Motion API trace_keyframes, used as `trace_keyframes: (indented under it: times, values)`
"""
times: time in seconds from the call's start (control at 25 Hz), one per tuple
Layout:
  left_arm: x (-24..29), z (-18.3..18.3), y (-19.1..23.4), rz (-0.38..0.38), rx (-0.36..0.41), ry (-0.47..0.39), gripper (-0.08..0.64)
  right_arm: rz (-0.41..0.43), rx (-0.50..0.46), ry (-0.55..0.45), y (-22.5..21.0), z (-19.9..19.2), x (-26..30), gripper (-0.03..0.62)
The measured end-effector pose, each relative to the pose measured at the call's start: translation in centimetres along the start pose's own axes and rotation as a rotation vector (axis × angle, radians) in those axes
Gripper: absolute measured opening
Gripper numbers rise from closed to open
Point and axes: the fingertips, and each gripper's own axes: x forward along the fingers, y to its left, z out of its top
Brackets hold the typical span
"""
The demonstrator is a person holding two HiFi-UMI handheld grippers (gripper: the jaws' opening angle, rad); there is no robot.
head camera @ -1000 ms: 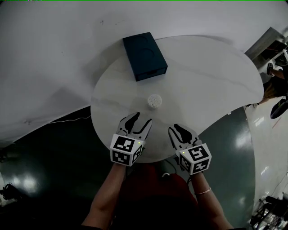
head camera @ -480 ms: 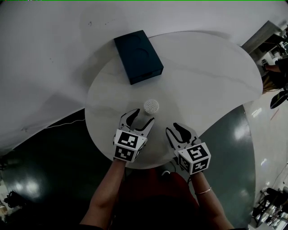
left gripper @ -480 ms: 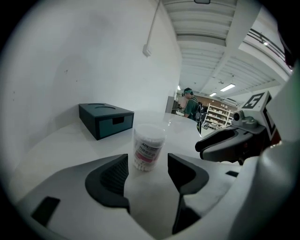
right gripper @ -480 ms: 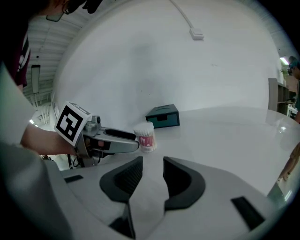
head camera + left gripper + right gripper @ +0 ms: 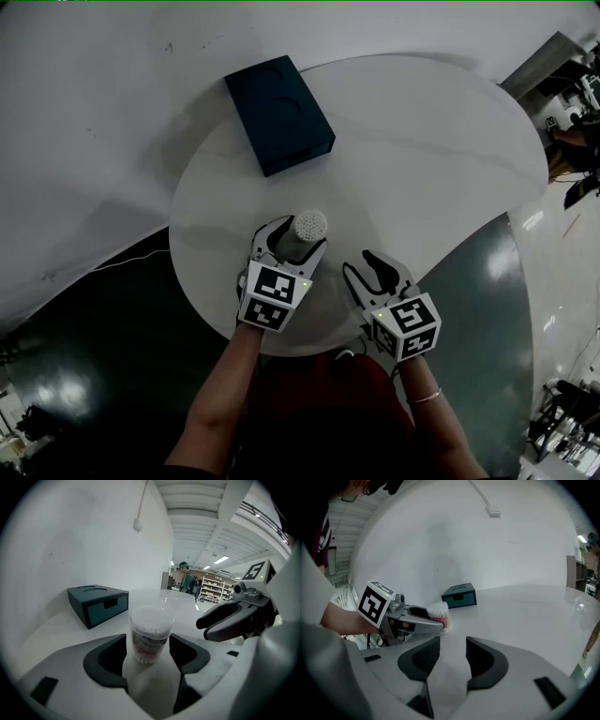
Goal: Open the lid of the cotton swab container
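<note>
The cotton swab container [image 5: 307,228] is a small clear tub full of white swabs, lid on, upright on the round white table [image 5: 431,159]. My left gripper [image 5: 288,244] reaches around it: the tub [image 5: 150,633] stands between its two dark pads [image 5: 108,659] with a thin gap at each side, and the jaws are opening. My right gripper [image 5: 375,272] hovers over the table's near edge, to the right of the tub; its jaws are opening too, with nothing between them [image 5: 453,645]. The right gripper view shows the left gripper [image 5: 417,619] beside the tub [image 5: 442,612].
A dark blue box [image 5: 279,114] with a front slot lies at the table's far left, beyond the tub [image 5: 98,603]. A white wall rises behind the table. Dark glossy floor surrounds it. A person [image 5: 187,581] stands far off in the background.
My left gripper has moved forward until the tub stands between its jaws, which have widened. The right gripper's jaws have parted a little and it has stayed near the table edge.
</note>
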Motion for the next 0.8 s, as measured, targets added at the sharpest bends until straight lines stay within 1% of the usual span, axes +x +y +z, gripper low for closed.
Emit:
trace_keyframes:
  times: [0.16, 0.32, 0.48, 0.56, 0.8]
  values:
    - [0.9, -0.1, -0.2, -0.013, 0.044, 0.026, 0.264, -0.02, 0.003, 0.003, -0.5, -0.1, -0.1, 0.164]
    - [1.3, -0.2, 0.1, 0.028, 0.077, 0.05, 0.262, -0.035, 0.009, 0.004, -0.9, 0.0, -0.4, 0.164]
    - [1.4, -0.3, 0.0, 0.035, 0.086, 0.052, 0.262, -0.043, 0.004, 0.002, -1.0, 0.0, -0.9, 0.164]
    - [1.4, -0.3, -0.2, 0.024, 0.086, 0.054, 0.262, -0.04, -0.003, -0.001, -0.9, 0.1, -1.2, 0.164]
    - [0.0, -0.2, -1.4, -0.046, 0.079, 0.056, 0.262, -0.005, -0.058, -0.018, 0.4, 1.0, -2.1, 0.164]
